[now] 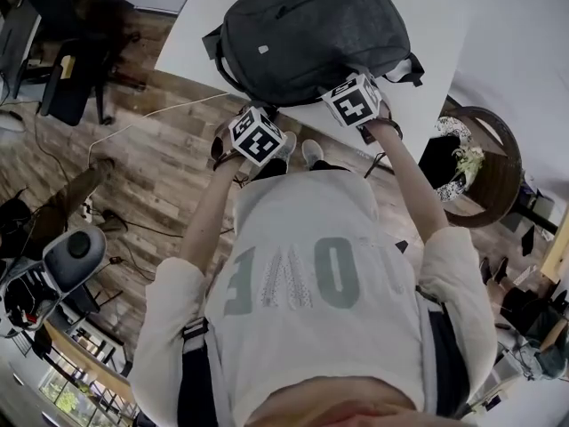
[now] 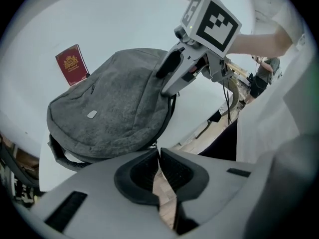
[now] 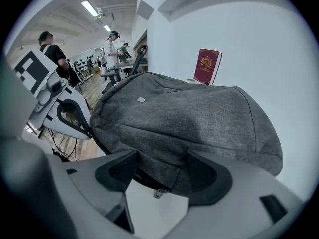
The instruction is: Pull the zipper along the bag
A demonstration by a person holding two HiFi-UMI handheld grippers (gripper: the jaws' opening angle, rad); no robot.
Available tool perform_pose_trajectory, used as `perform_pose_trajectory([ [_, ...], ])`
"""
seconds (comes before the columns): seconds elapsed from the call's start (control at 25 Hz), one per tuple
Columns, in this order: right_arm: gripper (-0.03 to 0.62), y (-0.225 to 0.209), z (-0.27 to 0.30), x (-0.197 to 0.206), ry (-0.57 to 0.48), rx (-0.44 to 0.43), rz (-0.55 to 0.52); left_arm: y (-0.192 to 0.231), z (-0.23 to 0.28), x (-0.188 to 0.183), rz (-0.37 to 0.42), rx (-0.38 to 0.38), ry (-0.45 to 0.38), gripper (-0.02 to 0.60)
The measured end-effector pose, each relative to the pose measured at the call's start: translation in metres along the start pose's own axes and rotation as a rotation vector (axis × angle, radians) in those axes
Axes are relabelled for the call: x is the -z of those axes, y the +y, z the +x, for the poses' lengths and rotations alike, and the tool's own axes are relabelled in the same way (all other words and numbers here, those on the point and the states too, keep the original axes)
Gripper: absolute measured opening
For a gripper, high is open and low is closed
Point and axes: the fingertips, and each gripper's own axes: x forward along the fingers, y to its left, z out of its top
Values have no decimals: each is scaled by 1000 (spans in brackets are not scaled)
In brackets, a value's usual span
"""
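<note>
A grey backpack lies on the white table, also in the left gripper view. My right gripper stands wide, with its pads pressed on a thick fold of the bag's near edge. A small metal zipper pull hangs just below that fold. My left gripper is shut just off the bag's near corner. I see only floor through the slit between its pads. In the head view its marker cube hangs past the table's edge, to the left of the right cube.
A red booklet stands against the wall behind the bag. Wooden floor lies left of the table, with office chairs and cables. A round dark stand is on the right. People stand far off.
</note>
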Motion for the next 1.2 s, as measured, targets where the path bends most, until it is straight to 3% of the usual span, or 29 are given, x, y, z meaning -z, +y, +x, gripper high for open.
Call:
perform_pose_trajectory([
  [0.24,328,0,-3,0,-7,-6,-3,1,6,-2,-63,0,-41,26],
  [0.44,316,-14,-25,-21,-120,-170,179,8,8,6,-92,-15,-79,26],
  [0.56,316,-54,-47,-48,-159,-49,-30,9,10,5,-84,-4,-97,26],
  [0.68,318,-85,-46,-59,-96,3,-161,10,10,6,-77,-8,-101,26],
  [0.88,317,-129,-23,-39,96,14,-222,19,14,8,-74,-20,-101,26],
  [1.04,307,-132,-6,-15,223,6,-277,43,13,14,-50,-63,-81,26],
  [1.2,304,-121,-3,-17,261,-5,-240,78,9,23,-11,-108,-56,26],
])
